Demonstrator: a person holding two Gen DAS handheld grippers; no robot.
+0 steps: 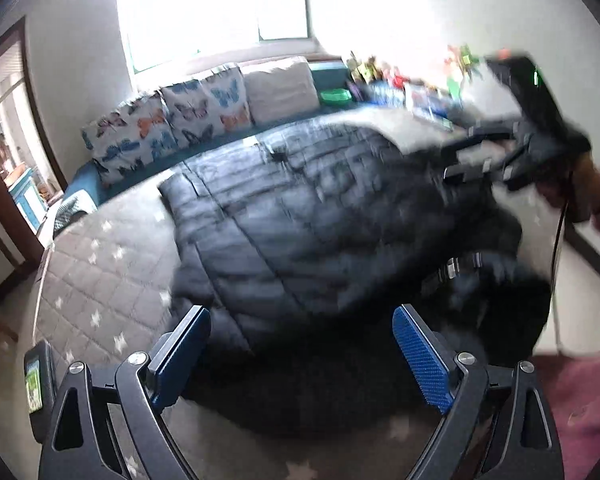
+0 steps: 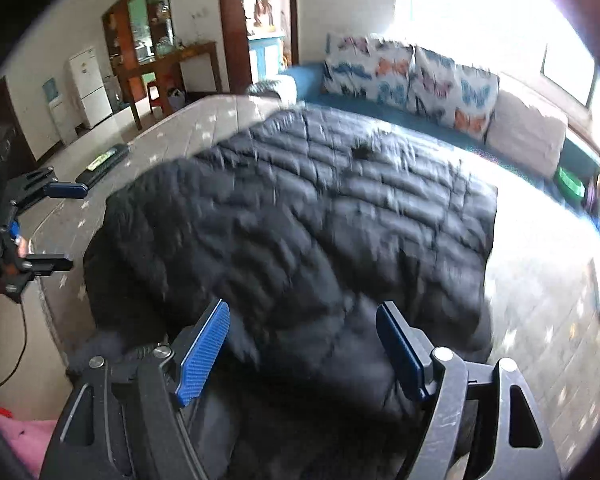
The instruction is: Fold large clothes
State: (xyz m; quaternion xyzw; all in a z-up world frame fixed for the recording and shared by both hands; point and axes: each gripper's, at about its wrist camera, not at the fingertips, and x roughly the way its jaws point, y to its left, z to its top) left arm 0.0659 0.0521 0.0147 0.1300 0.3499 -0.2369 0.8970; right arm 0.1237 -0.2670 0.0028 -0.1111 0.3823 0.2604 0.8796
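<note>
Closest in, both grippers hang with jaws apart and empty over the near edge of the dark quilted jacket (image 1: 300, 216): left gripper (image 1: 300, 352) at one end, right gripper (image 2: 302, 344) at the other. Its long axis seems to run away from them across the grey starred mattress (image 1: 100, 280). Neither looks nearer. Beyond, butterfly cushions (image 2: 412, 76) line the sofa.
</note>
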